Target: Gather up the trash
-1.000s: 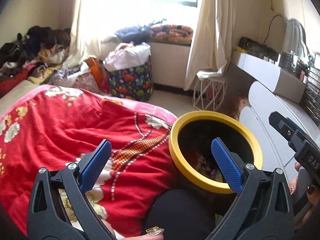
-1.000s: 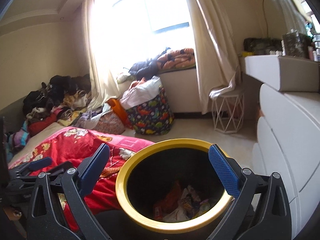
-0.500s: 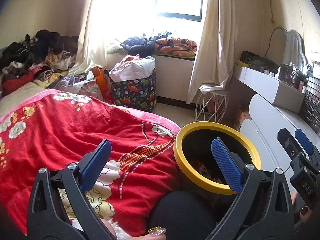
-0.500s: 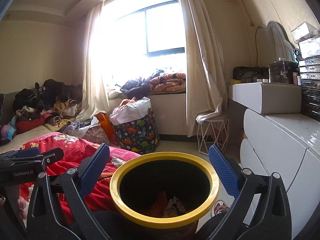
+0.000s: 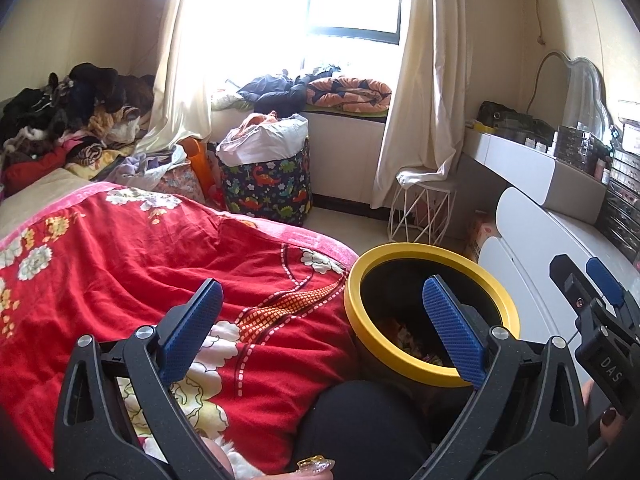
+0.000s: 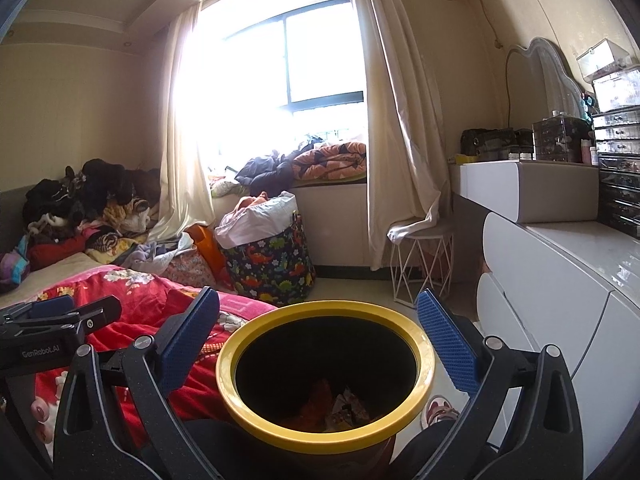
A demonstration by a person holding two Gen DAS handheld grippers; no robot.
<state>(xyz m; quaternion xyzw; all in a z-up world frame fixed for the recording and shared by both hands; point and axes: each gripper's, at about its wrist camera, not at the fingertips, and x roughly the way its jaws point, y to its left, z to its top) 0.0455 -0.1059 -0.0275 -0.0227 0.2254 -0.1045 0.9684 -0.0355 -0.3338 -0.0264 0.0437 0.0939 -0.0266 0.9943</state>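
While crumpled wrappers (image 6: 346,404) fill it, round yellow-rimmed bin (image 6: 320,440) gapes.

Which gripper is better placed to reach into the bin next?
Right, I'd say. The right gripper is open and frames the bin squarely. The left gripper, also open, points mostly over the red blanket, bin off-centre.

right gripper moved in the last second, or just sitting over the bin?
Yes. The right gripper has tilted up: the window and dresser sit lower in its view, and less of the yellow-rimmed bin interior shows.
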